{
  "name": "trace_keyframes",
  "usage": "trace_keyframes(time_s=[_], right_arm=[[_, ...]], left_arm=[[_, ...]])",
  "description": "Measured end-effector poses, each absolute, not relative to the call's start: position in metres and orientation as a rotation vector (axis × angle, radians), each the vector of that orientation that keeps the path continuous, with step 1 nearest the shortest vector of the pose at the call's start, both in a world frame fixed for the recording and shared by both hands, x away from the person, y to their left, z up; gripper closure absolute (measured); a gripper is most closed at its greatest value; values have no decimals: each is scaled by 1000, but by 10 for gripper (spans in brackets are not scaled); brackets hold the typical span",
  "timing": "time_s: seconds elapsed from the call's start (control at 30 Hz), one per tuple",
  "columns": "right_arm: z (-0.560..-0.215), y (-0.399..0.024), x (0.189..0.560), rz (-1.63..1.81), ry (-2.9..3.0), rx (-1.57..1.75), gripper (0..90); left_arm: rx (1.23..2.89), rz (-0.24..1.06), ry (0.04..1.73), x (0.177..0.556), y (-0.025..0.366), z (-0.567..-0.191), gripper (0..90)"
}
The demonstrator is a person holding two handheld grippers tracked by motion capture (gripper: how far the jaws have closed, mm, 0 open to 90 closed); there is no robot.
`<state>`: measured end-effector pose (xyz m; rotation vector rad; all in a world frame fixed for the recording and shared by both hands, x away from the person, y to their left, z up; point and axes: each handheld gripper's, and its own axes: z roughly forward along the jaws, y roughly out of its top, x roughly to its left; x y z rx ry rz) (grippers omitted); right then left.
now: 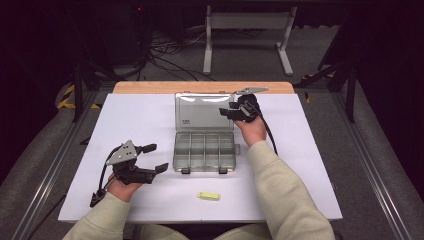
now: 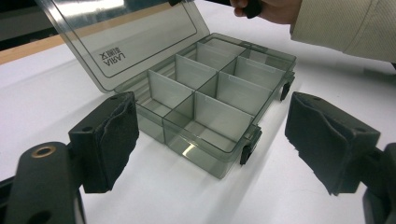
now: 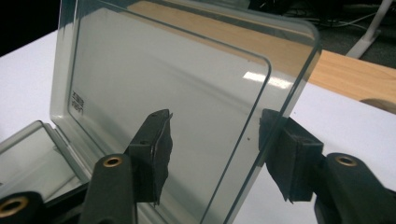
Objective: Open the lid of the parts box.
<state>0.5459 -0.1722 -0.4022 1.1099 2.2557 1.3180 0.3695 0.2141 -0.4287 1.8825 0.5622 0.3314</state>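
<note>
Box [image 1: 205,151]: clear grey, mid-table, compartments bare, lid [image 1: 202,111] raised at the far side.
Right gripper [image 1: 231,111]: at the lid's right edge; jaws apart, one on each side of the lid edge, pads not pressing it.
Left gripper [image 1: 154,158]: near left of the box, resting on the table, jaws wide, nothing between.
Yellow piece [image 1: 208,196]: near side, in front of the box, well apart from both grippers.
</note>
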Motion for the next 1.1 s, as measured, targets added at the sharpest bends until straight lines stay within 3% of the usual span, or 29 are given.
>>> trace_keyframes(time_s=[1.1], right_arm=[[-437,-173,562,1262,2335,1265,324]], left_arm=[[1884,319,571,370,216,-429,180]])
